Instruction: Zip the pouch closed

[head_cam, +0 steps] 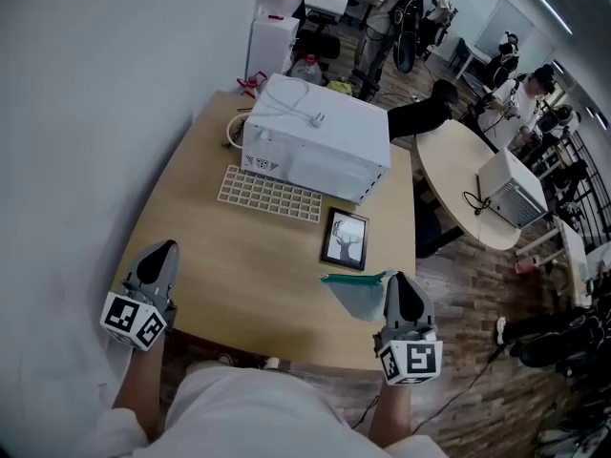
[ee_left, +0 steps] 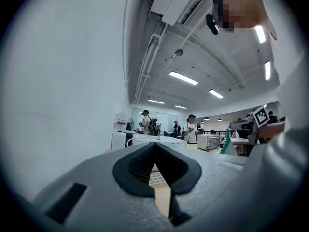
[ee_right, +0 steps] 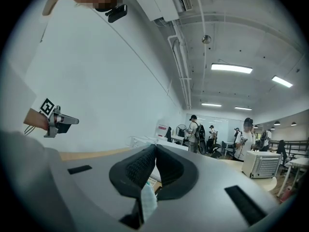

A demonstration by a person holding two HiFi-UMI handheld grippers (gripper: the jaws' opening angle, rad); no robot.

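Note:
A teal pouch [head_cam: 355, 294] sticks out to the left of my right gripper [head_cam: 399, 281] above the front right part of the wooden table [head_cam: 239, 284]. This gripper is shut on the pouch's edge; in the right gripper view a pale strip of the pouch [ee_right: 147, 201] shows between the closed pads [ee_right: 140, 168]. My left gripper [head_cam: 160, 249] is at the table's front left edge, close to the wall, shut with nothing in it. Its dark pads [ee_left: 140, 166] meet. From the left gripper view the pouch [ee_left: 226, 144] appears far right. The zipper itself is too small to make out.
A white box-shaped appliance [head_cam: 315, 136] stands at the table's back, a white grid tray [head_cam: 270, 195] in front of it and a framed picture [head_cam: 346, 239] near the pouch. A round table [head_cam: 458, 175] with a white unit [head_cam: 511, 194] and several people are at the right.

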